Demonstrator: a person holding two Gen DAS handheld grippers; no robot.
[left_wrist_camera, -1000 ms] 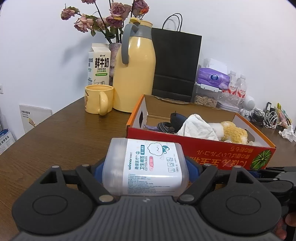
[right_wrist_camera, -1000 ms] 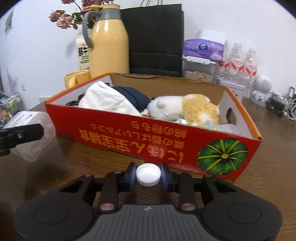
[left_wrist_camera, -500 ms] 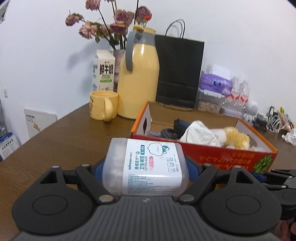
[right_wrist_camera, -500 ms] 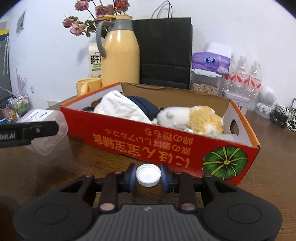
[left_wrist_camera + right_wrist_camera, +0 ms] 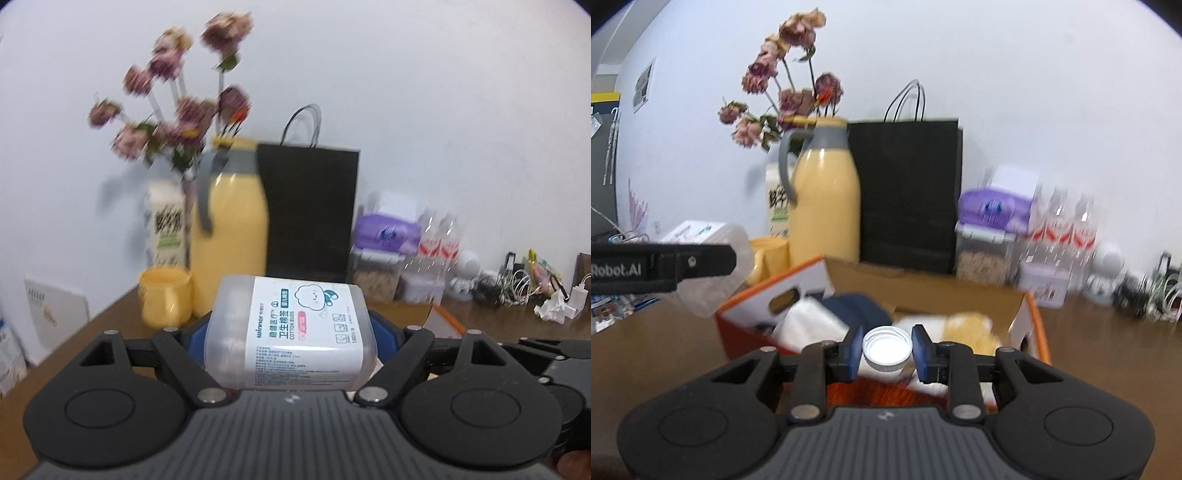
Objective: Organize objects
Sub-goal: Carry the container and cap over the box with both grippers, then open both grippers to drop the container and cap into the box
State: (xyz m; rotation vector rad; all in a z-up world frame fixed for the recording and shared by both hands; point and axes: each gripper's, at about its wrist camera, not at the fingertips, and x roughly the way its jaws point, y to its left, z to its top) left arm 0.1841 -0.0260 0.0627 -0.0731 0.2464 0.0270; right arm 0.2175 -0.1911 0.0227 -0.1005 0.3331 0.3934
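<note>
My left gripper [image 5: 291,345] is shut on a clear cotton-bud box [image 5: 295,317] with a white label, held off the table. It also shows at the left of the right wrist view, where the box [image 5: 713,236] sits behind a black finger [image 5: 665,267]. My right gripper [image 5: 887,352] is shut on a small white bottle cap [image 5: 886,345], held above the near wall of the orange cardboard box [image 5: 798,291]. Inside that box lie a white cloth [image 5: 809,321], a dark blue item [image 5: 860,310] and a yellow and white plush toy [image 5: 971,325]. In the left wrist view only its right rim [image 5: 447,317] shows.
Behind the orange box stand a yellow jug [image 5: 823,199], a yellow mug [image 5: 166,299], a milk carton [image 5: 166,229], a vase of dried flowers [image 5: 783,92] and a black paper bag [image 5: 908,192]. At the back right are purple wipes [image 5: 993,206], water bottles [image 5: 1067,225] and cables [image 5: 517,288].
Both grippers have risen with what they hold, and both views are now blurred. The orange box sits lower in both views, with the right gripper's cap now over its near wall.
</note>
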